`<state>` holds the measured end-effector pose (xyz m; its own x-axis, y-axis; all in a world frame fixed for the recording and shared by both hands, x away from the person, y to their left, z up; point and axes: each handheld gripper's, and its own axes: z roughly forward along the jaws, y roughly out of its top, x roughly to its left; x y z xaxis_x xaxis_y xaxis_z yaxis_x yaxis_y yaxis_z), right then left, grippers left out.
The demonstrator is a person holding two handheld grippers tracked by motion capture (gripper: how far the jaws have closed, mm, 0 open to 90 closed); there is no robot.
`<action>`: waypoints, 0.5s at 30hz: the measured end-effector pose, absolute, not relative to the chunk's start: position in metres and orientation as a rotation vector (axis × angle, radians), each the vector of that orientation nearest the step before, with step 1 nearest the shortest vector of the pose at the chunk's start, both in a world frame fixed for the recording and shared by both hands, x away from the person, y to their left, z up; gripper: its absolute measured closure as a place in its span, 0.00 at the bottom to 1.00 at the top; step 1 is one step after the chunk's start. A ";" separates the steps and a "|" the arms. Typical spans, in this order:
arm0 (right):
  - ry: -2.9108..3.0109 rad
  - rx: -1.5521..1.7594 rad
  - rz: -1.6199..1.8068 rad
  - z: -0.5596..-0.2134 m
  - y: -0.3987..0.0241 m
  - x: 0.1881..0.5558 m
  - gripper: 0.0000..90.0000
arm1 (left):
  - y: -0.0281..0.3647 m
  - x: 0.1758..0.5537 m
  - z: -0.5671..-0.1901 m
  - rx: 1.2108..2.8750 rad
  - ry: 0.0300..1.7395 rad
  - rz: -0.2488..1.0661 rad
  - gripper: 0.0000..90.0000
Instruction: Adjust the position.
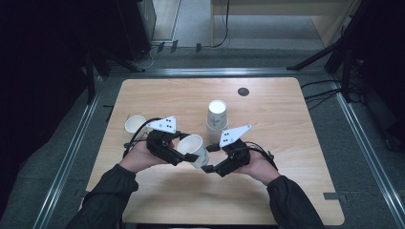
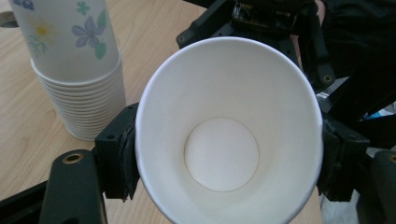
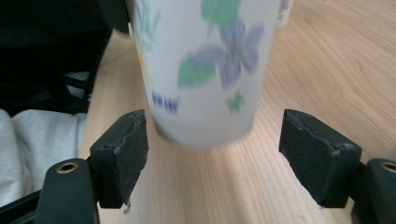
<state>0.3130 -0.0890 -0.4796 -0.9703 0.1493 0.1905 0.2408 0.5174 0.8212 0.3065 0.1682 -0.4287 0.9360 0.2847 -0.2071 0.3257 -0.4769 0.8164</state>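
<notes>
A white paper cup with a flower print (image 1: 195, 149) lies tilted above the table, mouth toward the left hand. My left gripper (image 1: 184, 147) is shut on it near the rim. In the left gripper view both pads press the cup (image 2: 224, 93) and its mouth is squeezed slightly oval. My right gripper (image 1: 210, 158) stands open at the cup's bottom end. In the right gripper view the cup's base (image 3: 210, 60) hangs between and beyond the spread fingers (image 3: 123, 154), touching neither pad.
A tall stack of the same cups (image 1: 217, 119) stands just behind the hands, and it is on the left in the left gripper view (image 2: 79, 70). A single cup (image 1: 135, 124) stands upright at the left. A dark disc (image 1: 243, 91) lies near the far edge of the wooden table (image 1: 286, 143).
</notes>
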 end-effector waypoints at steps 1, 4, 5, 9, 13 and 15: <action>-2.654 -0.341 -1.456 -0.480 -0.090 0.313 0.27 | 0.171 0.307 -0.427 2.092 0.440 -0.040 0.27; -2.676 -0.356 -1.469 -0.480 -0.093 0.312 0.27 | 0.175 0.307 -0.425 2.097 0.452 -0.035 0.27; -2.682 -0.367 -1.478 -0.480 -0.094 0.312 0.27 | 0.177 0.307 -0.424 2.094 0.458 -0.034 0.27; -2.706 -0.393 -1.485 -0.480 -0.100 0.311 0.27 | 0.182 0.307 -0.425 2.116 0.476 -0.032 0.27; -2.780 -0.430 -1.467 -0.482 -0.106 0.308 0.27 | 0.185 0.305 -0.425 2.133 0.477 -0.023 0.27; -2.818 -0.456 -1.441 -0.482 -0.108 0.307 0.27 | 0.186 0.304 -0.425 2.141 0.475 -0.023 0.27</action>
